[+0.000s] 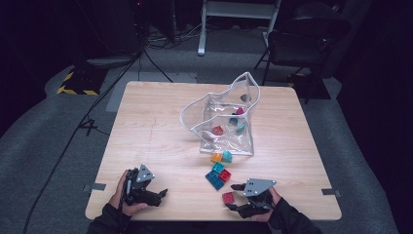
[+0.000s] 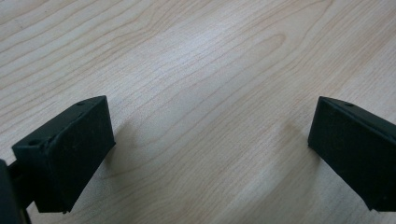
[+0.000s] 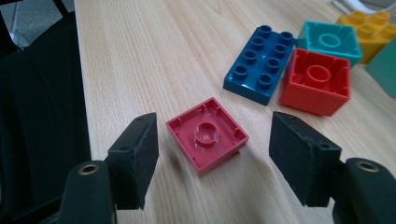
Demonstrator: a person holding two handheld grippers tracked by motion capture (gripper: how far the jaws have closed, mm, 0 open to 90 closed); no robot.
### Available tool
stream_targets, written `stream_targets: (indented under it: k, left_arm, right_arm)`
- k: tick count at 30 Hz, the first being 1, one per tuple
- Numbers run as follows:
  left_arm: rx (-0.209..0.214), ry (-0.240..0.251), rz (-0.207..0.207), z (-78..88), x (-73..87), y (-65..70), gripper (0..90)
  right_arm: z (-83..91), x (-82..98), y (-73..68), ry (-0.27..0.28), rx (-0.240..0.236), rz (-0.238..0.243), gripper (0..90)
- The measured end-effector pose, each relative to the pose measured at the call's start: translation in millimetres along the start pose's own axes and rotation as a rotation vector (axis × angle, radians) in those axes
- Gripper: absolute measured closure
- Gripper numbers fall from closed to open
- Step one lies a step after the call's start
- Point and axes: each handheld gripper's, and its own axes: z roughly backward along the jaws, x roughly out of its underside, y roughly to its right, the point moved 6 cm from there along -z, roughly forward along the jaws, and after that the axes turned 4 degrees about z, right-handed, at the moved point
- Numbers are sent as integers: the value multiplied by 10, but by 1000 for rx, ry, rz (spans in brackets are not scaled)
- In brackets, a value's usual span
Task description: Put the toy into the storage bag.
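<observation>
Right gripper (image 3: 212, 149): jaws apart, nothing gripped; low over the table's near edge at the person's right (image 1: 251, 197).
Red flat brick (image 3: 207, 134): lies hollow side up on the table, squarely between the two right jaws. A gap shows on each side, so neither pad touches it. In the high view it sits just left of the gripper body (image 1: 228, 197).
Neighbouring bricks: a dark blue eight-stud brick (image 3: 259, 64) lies just beyond the red flat brick, with a red square brick (image 3: 317, 82) touching its side and a teal brick (image 3: 329, 42) behind that. A yellow brick (image 3: 369, 27) lies farther off.
Clear bag (image 1: 228, 122): stands open at mid-table, well apart from the right gripper, with several coloured bricks inside.
Left gripper (image 2: 205, 154): jaws wide, bare wood between them; resting at the table's near left (image 1: 146, 192).
Table (image 1: 156, 126): light wood.
</observation>
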Motion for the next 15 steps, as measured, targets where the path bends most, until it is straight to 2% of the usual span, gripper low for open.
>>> stream_targets:
  k: [2, 9, 15]
  left_arm:
    - [0, 0, 0, 0, 0, 0, 5]
    - [0, 0, 0, 0, 0, 0, 5]
    - [0, 0, 0, 0, 0, 0, 5]
  right_arm:
    - [-41, 5, -3, -17, 2, 3, 335]
    - [-76, -13, 2, -28, 9, 1, 345]
    - [-70, -16, 2, -21, 13, -3, 446]
